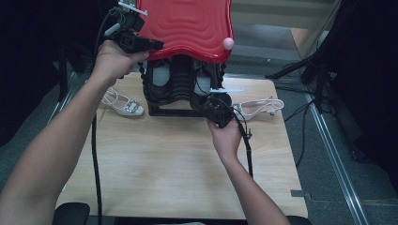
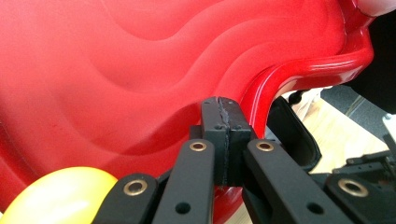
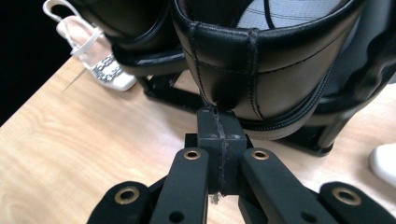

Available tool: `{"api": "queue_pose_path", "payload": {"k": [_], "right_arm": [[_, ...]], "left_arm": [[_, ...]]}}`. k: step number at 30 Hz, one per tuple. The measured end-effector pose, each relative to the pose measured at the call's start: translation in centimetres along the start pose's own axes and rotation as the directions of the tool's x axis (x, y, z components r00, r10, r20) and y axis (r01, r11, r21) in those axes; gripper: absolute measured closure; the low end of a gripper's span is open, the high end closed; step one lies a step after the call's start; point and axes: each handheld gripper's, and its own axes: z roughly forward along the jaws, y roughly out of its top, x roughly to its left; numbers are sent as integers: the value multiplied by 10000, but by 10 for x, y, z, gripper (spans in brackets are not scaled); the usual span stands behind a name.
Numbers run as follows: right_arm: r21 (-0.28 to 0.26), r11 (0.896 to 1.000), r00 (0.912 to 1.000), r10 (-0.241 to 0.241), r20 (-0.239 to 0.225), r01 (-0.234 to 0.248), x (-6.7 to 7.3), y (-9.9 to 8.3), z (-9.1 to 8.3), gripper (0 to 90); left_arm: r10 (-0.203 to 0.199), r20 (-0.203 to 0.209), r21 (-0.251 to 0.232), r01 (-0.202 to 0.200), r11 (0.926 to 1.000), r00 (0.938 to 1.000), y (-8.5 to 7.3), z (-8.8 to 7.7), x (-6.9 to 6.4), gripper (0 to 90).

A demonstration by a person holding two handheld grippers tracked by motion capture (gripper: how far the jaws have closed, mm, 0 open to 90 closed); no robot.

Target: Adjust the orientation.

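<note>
A wooden table carries a black rack under a wavy red lid, which is lifted at the near edge. The left gripper has its jaws pressed together, seemingly pinching that lid's rim. A black shoe sits in the rack; the right gripper, jaws pressed together, meets its heel. White sandals flank the rack.
</note>
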Motion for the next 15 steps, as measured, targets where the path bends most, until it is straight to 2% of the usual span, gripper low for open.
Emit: {"api": "queue_pose_path", "payload": {"k": [4,10,15], "right_arm": [[-106,9996,9997,255,-44,-255,-3,9,5,900],[-162,9989,9986,450,290,-446,-8,25,14,900],[-199,9993,9988,313,386,-305,-9,30,18,900]], "left_arm": [[5,0,-11,-5,10000,10000,0,0,0,900],[36,6,-14,-36,10000,10000,0,0,0,900],[46,27,-42,-46,10000,10000,0,0,1,900]]}}
